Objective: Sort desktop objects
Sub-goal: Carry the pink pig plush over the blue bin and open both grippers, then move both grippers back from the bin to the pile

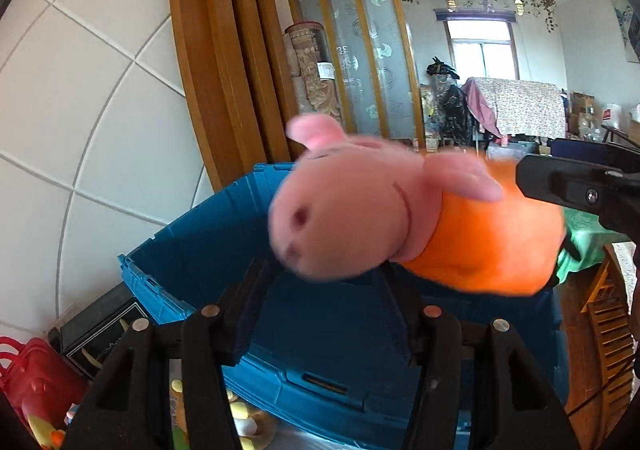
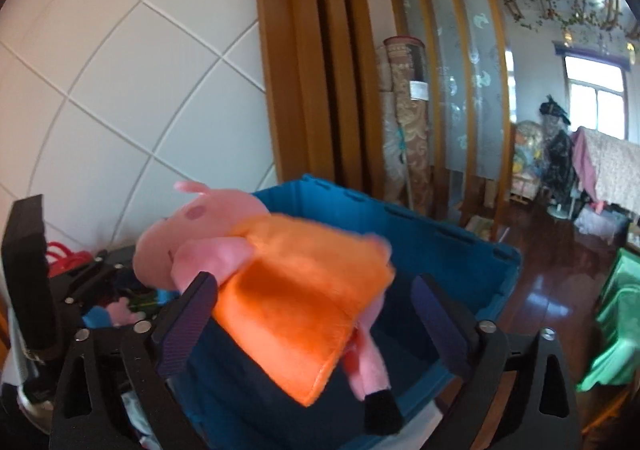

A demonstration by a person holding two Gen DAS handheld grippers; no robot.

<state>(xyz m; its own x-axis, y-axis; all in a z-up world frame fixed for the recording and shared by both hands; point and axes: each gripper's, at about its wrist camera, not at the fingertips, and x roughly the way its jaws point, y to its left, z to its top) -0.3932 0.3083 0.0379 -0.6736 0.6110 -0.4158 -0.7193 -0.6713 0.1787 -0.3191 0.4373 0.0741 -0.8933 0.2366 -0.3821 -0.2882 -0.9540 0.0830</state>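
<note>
A pink pig plush (image 1: 348,210) in an orange dress hangs blurred over the open blue plastic bin (image 1: 192,250), snout toward the left. My left gripper (image 1: 324,306) is open beneath it, and neither pad presses on the toy. One black finger (image 1: 560,182) of my right gripper reaches in from the right beside the orange dress. In the right wrist view the plush (image 2: 300,290) lies tilted between the wide jaws of my right gripper (image 2: 316,314). Its edge is against the left pad, and the right pad stands apart from it. The bin (image 2: 440,250) is right behind.
A white tiled wall and a wooden door frame (image 2: 304,70) rise behind the bin. A red basket (image 1: 28,374), a black box (image 1: 100,330) and small toys sit at its left. To the right are dark wooden floor (image 2: 540,290) and a green cloth (image 2: 616,322).
</note>
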